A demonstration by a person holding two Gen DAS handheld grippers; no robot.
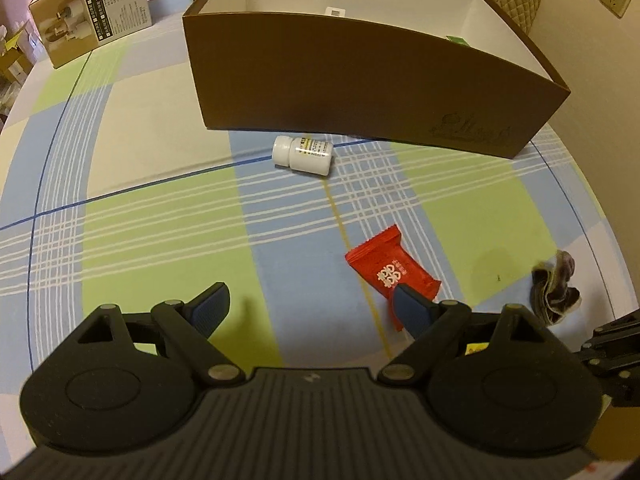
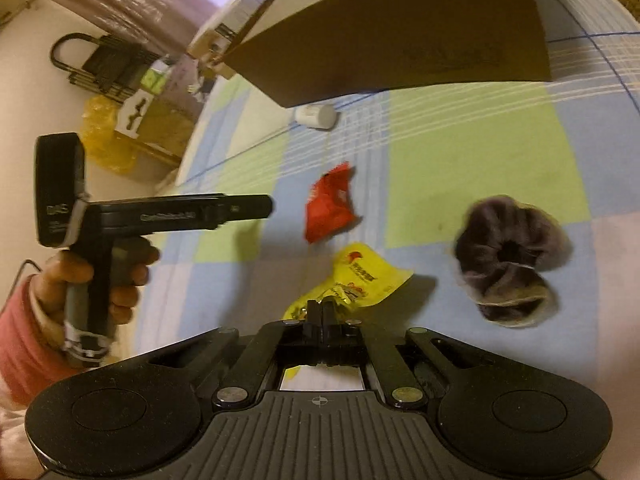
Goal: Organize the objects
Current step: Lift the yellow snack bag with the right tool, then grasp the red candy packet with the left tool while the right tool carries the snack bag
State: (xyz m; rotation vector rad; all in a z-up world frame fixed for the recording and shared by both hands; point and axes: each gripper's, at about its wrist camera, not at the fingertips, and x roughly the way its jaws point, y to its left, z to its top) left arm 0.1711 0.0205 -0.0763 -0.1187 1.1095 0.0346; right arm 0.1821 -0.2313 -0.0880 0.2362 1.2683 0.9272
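Your right gripper (image 2: 322,312) has its fingers pinched fully together on the near edge of the yellow packet (image 2: 360,280), which sticks out ahead of the tips over the checked cloth (image 2: 460,152) covering the worktop. So you look to be in the carrying step: one item gripped, the brown cardboard box (image 2: 400,40) far ahead of the fingers and open at the top. Whether the packet is fully clear of the cloth cannot be told from here.

Your left gripper (image 1: 308,308) holds nothing; its fingers stand wide apart. The red packet (image 1: 390,272) lies just at the right-hand fingertip, partly hidden behind it, not between the two. The white pill bottle (image 1: 303,155) lies on its side well ahead of those fingers, just in front of the box wall. The dark scrunchie (image 2: 508,256) sits to the right of the right gripper's fingers, apart from them.

Next, the yellow packet probably needs lifting above the box rim before you let go, since the near wall stands tall. With the left, shift right so the red packet falls between the fingers, then close.
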